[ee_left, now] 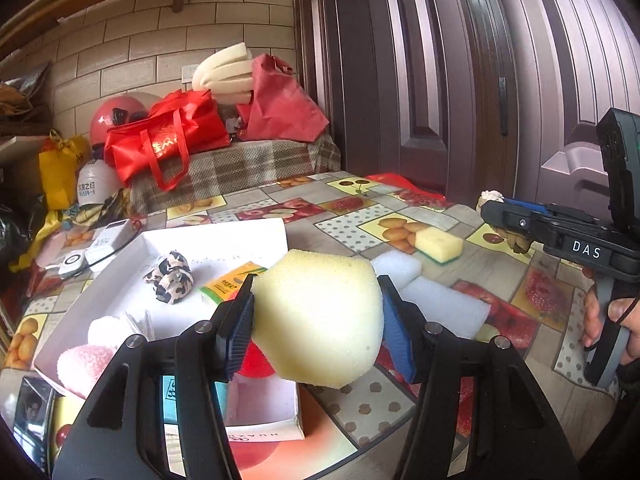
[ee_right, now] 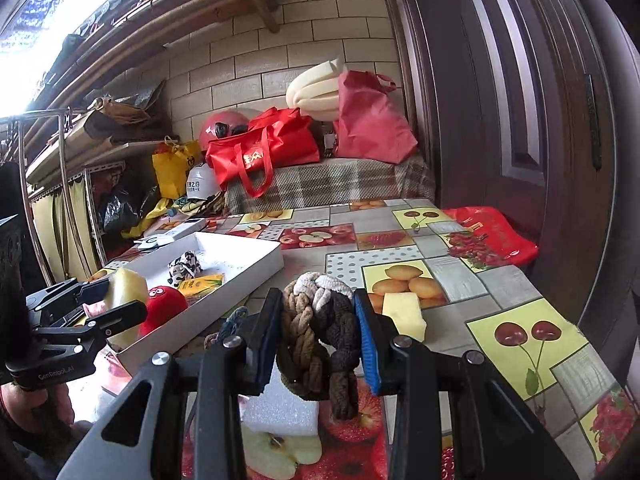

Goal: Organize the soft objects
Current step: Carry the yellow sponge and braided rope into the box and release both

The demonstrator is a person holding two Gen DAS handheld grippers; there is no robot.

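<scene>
The left gripper (ee_left: 318, 316) is clamping a pale yellow foam block (ee_left: 320, 316) between its pads, holding it in the air over the near right corner of the white tray (ee_left: 216, 236). The foam is bulging around the pads, so it looks light and very compressible; a hold across its middle, as here, should be keeping it from twisting out. The right gripper (ee_right: 316, 336) is closed on a braided rope toy (ee_right: 316, 332) in brown, tan and white, lifted above the fruit-patterned tablecloth (ee_right: 460, 276), to the right of the tray. The rope appears limp and rough, unlikely to slip, though its loose tail is hanging below the pads. Already lying in the tray are a spotted cloth toy (ee_left: 170, 280), a yellow packet (ee_left: 230, 280), a pink fluffy item (ee_left: 82, 362) and a red plush ball (ee_right: 166, 308). A yellow sponge (ee_left: 438, 244) and white foam pieces (ee_left: 444, 304) are sitting on the tablecloth, outside the tray.
</scene>
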